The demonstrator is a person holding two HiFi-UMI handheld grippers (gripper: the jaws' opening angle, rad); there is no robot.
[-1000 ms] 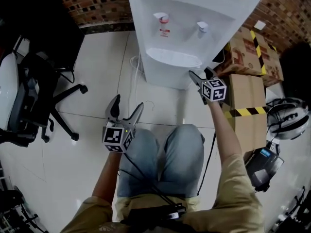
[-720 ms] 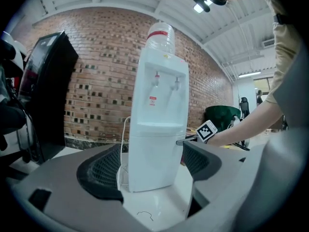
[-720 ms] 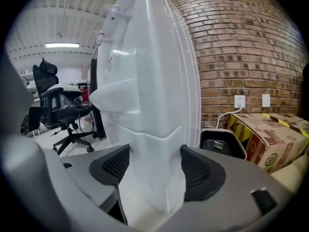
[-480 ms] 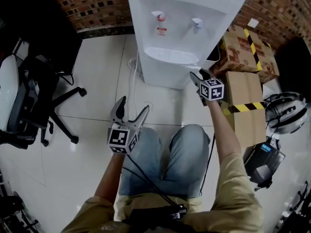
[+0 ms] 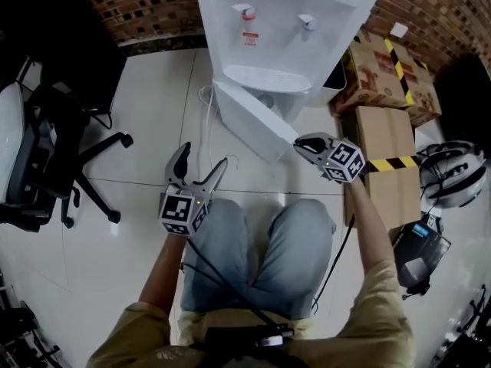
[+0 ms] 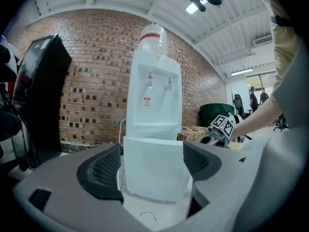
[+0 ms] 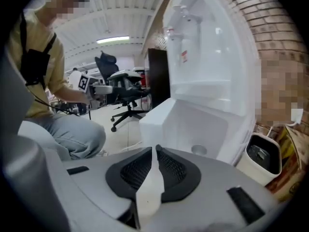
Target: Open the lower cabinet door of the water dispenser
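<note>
Swung out since a second ago, the flat white lower door [image 5: 252,127] of the tall white water dispenser [image 5: 291,29] stands half open near your knees. Your right gripper [image 5: 301,145] is clenched on its edge. Your left gripper [image 5: 202,158] hangs released and empty. Next, probably pull it wider, gently.

The person wore a mustard-yellow short-sleeved shirt [image 5: 380,313] and light blue denim jeans [image 5: 295,244]. A thin black cable [image 5: 221,278] crossed the jeans. The grey plastic left gripper [image 5: 202,156] and grey plastic right gripper [image 5: 301,145] each bore a cube of black-and-white square markers [image 5: 182,213] and black mesh-textured pads [image 6: 102,170].
</note>
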